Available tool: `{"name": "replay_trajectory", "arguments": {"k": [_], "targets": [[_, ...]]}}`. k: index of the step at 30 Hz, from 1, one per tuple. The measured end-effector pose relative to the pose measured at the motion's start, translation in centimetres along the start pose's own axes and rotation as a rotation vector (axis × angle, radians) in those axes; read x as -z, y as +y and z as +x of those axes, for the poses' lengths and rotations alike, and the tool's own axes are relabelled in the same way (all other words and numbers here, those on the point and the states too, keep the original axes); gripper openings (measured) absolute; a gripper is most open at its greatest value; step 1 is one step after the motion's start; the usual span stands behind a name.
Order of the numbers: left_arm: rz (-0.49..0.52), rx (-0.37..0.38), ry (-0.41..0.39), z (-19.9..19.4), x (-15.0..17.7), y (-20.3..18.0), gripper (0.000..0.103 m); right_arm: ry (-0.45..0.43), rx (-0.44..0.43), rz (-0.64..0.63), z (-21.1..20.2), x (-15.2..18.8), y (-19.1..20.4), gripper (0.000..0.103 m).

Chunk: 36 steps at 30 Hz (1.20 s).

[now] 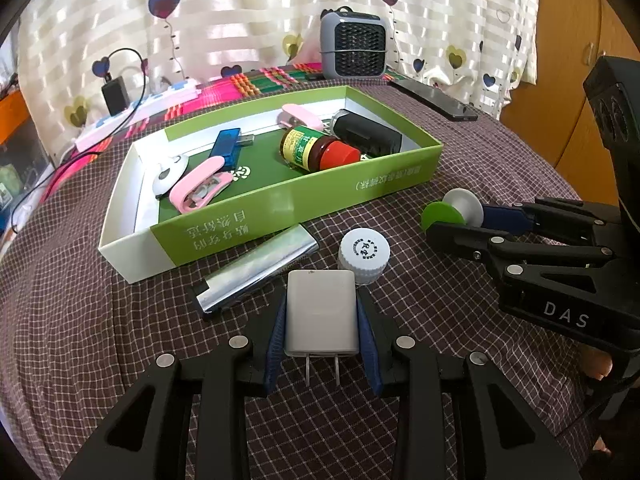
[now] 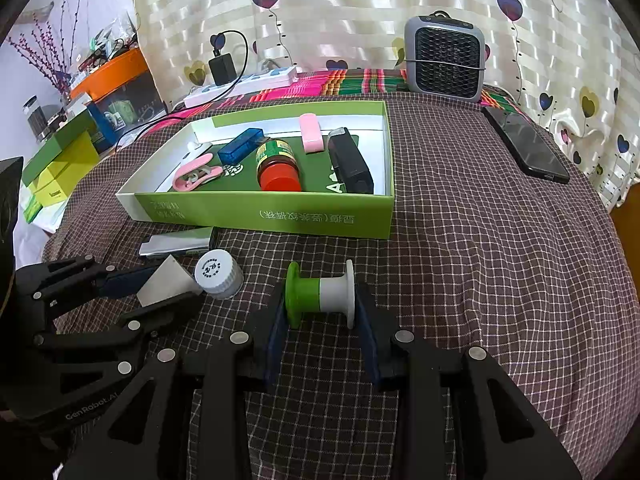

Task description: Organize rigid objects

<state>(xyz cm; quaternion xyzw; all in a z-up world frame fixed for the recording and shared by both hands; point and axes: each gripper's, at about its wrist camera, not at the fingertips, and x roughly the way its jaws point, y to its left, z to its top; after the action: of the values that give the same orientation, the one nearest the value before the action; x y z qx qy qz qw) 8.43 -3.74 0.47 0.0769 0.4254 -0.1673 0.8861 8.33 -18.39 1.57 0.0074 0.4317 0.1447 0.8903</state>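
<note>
My left gripper (image 1: 321,320) is shut on a white plug charger (image 1: 321,312), prongs pointing back at the camera; it also shows in the right wrist view (image 2: 166,286). My right gripper (image 2: 320,312) is shut on a green and white spool (image 2: 320,294), also seen in the left wrist view (image 1: 452,208). A green box (image 1: 304,196) lies ahead holding a red-capped bottle (image 1: 320,150), a blue USB stick (image 1: 228,146), pink clippers (image 1: 200,190) and a black block (image 1: 368,132). A white-capped bottle (image 1: 363,254) and a silver lighter (image 1: 256,270) lie in front of the box.
A grey fan heater (image 2: 444,60) stands at the back by the curtain. A black phone (image 2: 526,146) lies at the right. A power strip with a black adapter (image 2: 240,82) sits at the back left. Green and yellow boxes (image 2: 60,160) stack at the far left.
</note>
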Motion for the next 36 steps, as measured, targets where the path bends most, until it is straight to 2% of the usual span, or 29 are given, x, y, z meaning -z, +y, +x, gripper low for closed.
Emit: {"name": "replay_trajectory", "arguments": {"k": [21,36], "targets": [[-0.014,0.008,-0.003,-0.3,0.1,0.2,0.032,0.001,-0.01,-0.002,-0.1,0.2,0.1,0.034],[-0.038,0.017,-0.047,-2.1,-0.1,0.5,0.032,-0.03,-0.02,-0.007,-1.5,0.1,0.2,0.034]]}}
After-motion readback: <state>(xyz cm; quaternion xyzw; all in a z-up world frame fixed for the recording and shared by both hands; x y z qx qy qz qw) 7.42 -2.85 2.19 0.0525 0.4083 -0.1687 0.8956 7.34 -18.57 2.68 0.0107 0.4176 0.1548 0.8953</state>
